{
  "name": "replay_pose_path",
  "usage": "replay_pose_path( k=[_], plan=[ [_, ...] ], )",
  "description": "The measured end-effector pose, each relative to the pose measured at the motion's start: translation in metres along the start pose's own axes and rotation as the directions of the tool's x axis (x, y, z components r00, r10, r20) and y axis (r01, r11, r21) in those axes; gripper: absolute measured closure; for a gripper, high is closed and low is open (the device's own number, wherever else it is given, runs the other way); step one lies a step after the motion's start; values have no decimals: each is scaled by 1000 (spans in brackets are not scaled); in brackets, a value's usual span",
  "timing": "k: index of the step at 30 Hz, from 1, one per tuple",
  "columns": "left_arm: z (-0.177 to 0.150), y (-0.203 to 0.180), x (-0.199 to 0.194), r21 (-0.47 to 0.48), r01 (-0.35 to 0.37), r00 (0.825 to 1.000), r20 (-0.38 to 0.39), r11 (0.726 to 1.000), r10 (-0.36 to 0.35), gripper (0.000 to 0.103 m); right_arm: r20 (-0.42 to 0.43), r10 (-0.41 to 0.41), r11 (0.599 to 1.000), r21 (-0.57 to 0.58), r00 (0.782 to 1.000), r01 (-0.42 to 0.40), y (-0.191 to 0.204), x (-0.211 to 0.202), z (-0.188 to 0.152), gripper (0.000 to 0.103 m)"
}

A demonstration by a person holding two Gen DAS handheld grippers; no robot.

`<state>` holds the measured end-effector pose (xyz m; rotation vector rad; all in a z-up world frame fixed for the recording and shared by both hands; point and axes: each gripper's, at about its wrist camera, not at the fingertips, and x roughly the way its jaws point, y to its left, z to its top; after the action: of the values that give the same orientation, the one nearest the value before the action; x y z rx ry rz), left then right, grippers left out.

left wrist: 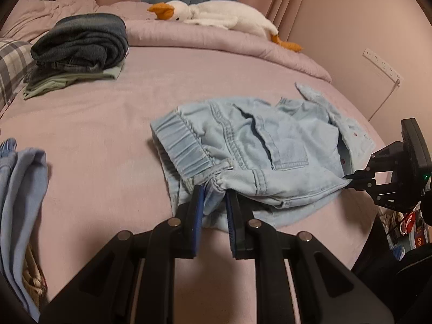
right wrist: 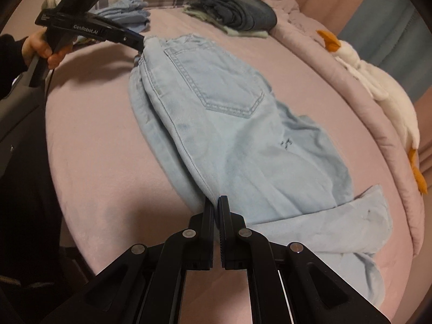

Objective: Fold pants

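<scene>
Pants [left wrist: 251, 156]: pale denim, folded | left gripper [left wrist: 213, 202], right gripper [right wrist: 216, 210]: pinching edge

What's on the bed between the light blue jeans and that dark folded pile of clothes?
Nothing: in the left wrist view only bare pink sheet stretches between the light blue jeans and the dark folded pile.

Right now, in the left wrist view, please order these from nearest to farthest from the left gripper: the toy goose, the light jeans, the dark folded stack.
1. Light jeans: waistband bunched between the left gripper fingers, centre.
2. Dark folded stack: far left on the bed.
3. Toy goose: at the back, by the curtain.
</scene>
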<state>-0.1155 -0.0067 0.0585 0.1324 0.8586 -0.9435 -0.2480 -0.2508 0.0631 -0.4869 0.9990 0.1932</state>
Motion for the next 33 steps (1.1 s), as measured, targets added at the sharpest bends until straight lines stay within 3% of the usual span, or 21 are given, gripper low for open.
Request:
replay_pose_path(
  k=[5,7,10,12,15,17,19,22,25,28,29,30,32,33],
  plan=[
    [-4,4,-2,15,-109,991,-73,994,110,85,-23,18,999,32,1000,-17,1,10,0,96],
    [-4,7,-10,0,-120,990,-75,993,120,85,-13,60,995,81,998,-59,-7,5,2,91],
    [5,-4,-25,-7,-86,996,-14,996,86,83,70,133,976,164,989,-142,-23,-15,6,91],
    [15,-20,-28,-4,-26,999,35,1000,26,75,145,169,954,224,975,-199,-36,-24,9,91],
    [33,-53,-14,21,72,995,70,997,-74,69,156,119,938,306,981,-162,-44,-9,14,90],
    [38,-75,7,44,124,991,34,991,-126,68,98,127,927,343,987,-154,-44,16,13,90],
    [35,-90,28,82,116,993,-36,990,-113,68,39,143,922,358,989,-147,-34,36,3,90],
    [15,-96,63,128,67,981,-190,990,-42,68,89,165,902,390,982,-187,-39,33,-6,90],
    [10,-92,60,128,84,982,-179,988,-60,65,156,235,840,465,959,-281,-65,19,-18,90],
    [17,-85,58,51,102,978,-187,994,-91,63,243,193,759,577,951,-302,-114,-1,-39,89],
    [17,-86,56,40,103,979,-183,994,-94,62,266,152,711,639,952,-292,-139,-7,-48,84],
    [20,-90,56,40,108,980,-175,993,-99,61,269,114,680,681,957,-272,-154,-11,-56,69],
    [26,-102,57,40,141,979,-158,989,-133,61,214,-18,593,789,977,-163,-199,-14,-72,48],
    [29,-109,59,35,170,975,-151,985,-163,60,193,-50,564,815,980,-132,-213,-15,-76,47]
  ],
)
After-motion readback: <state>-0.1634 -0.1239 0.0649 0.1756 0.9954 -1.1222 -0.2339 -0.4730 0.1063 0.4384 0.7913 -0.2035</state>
